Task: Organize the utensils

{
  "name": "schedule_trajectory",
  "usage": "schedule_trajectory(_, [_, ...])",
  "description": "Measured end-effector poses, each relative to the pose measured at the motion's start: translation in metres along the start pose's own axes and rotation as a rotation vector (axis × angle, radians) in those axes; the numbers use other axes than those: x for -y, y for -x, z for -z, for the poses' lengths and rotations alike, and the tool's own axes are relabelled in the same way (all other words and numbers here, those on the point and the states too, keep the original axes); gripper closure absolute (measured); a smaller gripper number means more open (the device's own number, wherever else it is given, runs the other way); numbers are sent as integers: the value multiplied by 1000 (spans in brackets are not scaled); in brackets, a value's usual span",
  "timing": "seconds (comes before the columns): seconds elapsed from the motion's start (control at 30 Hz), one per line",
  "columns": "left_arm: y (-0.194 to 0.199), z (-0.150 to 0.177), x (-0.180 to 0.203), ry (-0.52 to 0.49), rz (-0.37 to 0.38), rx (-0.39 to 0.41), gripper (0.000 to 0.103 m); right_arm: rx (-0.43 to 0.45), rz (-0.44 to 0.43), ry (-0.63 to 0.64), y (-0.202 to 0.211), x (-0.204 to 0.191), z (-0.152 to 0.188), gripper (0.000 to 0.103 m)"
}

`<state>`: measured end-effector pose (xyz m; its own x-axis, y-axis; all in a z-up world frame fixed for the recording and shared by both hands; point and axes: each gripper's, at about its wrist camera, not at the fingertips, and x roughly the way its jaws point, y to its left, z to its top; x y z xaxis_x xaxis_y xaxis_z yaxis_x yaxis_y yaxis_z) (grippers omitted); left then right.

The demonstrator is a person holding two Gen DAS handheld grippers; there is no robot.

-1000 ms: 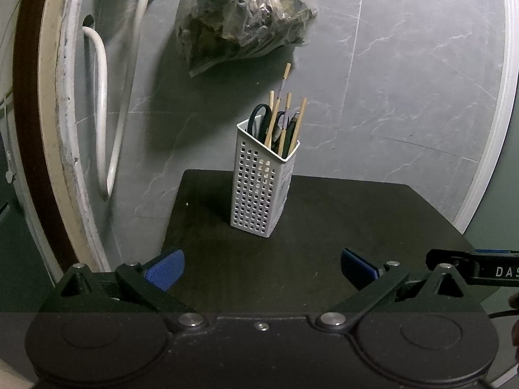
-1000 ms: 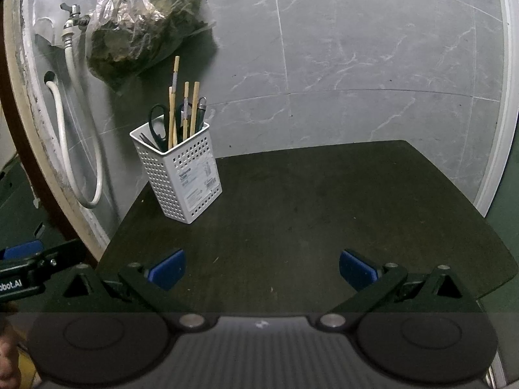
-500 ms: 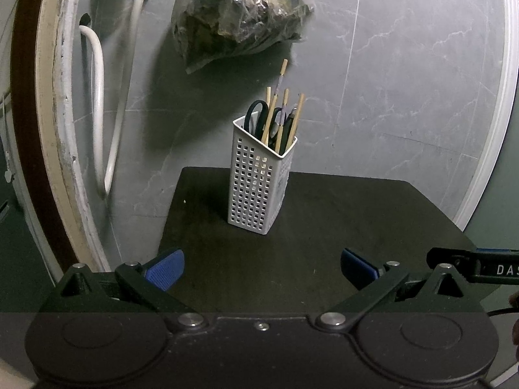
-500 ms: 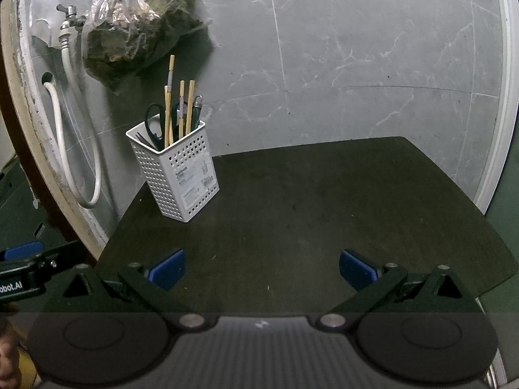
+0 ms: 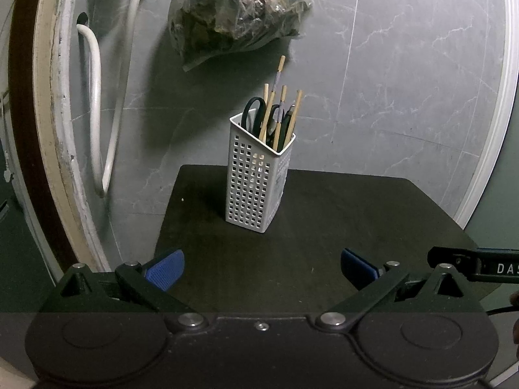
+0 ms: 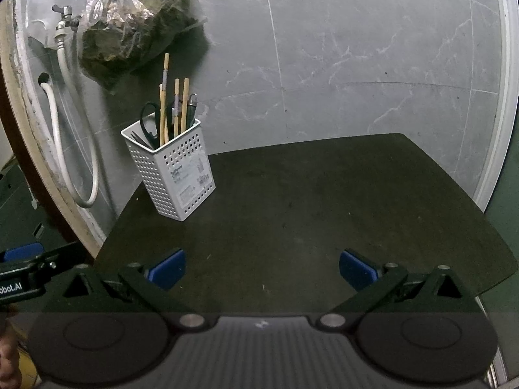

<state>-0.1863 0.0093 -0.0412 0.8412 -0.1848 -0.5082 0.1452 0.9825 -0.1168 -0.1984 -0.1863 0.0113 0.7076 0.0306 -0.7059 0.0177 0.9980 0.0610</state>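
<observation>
Utensils stand collected in a white perforated holder at the 11 o'clock corner of the dark desk, close to the tiled wall; contents visible above the rim are wooden chopsticks, black-handled scissors and a dark pen-like item whose type cannot be confirmed; in the right wrist view the holder sits at 10 o'clock from the right tongs, well apart from them. Left tongs are spread wide and hold nothing; right tongs are likewise spread wide and empty; both hover over the near edge of the desk. No loose utensil shows on the desk surface, so the sorting appears largely done, or a rearrangement inside the holder remains. Hazards: the holder is tall, narrow and light-looking, and stands near the desk's left edge; a sideways push from either tongs at the rim would probably tip it or slide it off; the chopsticks lean at differing angles, so closing on one may snag or lever out its neighbours; the scissor loops could catch a finger pad during withdrawal. A plastic bag hangs on the wall at 12 o'clock above the holder, and a white hose runs at 9 o'clock; a high approach could brush the bag.
</observation>
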Motion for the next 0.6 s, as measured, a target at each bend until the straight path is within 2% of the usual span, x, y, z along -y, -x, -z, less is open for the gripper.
schedule_trajectory(0.6, [-2,1,1,-3,0,-5,1,-2,1,-3,-1,0,0,0])
